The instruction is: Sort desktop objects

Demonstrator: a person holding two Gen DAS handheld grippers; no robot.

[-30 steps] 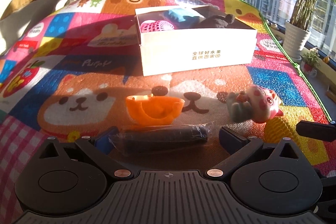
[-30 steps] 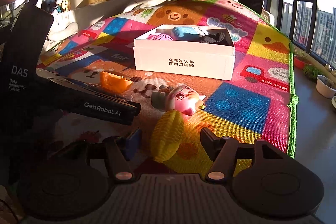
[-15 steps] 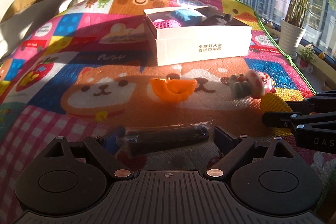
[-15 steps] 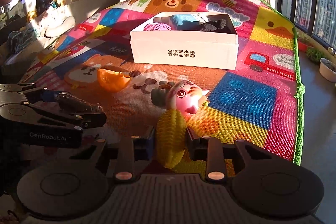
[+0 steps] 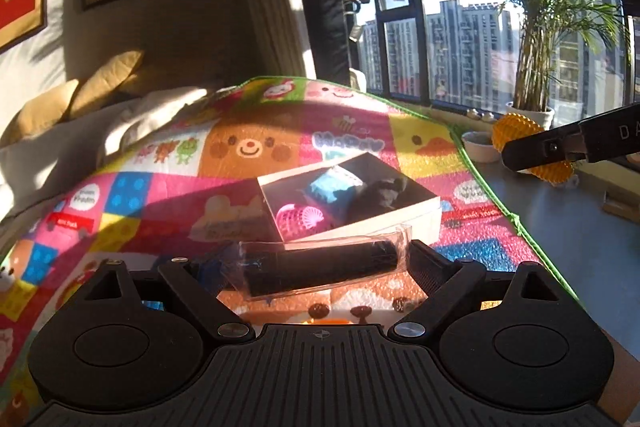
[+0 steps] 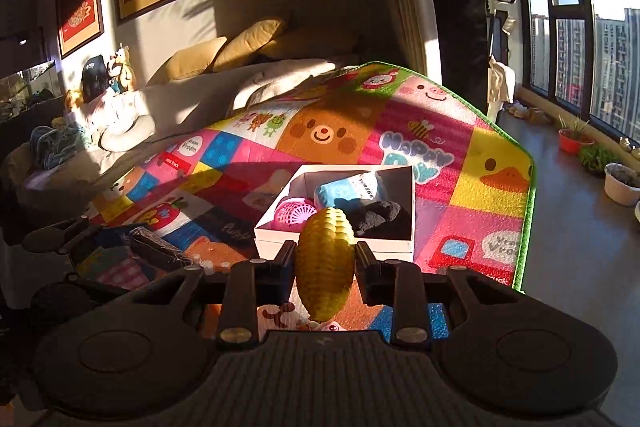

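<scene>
Cartoon mat (image 6: 492, 183), right tool (image 6: 325, 263) gripping corn (image 6: 325, 259)

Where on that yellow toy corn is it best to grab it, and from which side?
Around the middle, as the right gripper does now: fingers on either side of the toy corn, coming end-on along its length. It is fattest there and tapers toward both ends, where fingers would likely slip.

Yellow ridged corn toy (image 6: 325, 263), white box (image 6: 336, 247), multicoloured cartoon-patchwork mat (image 6: 492, 163)
</scene>
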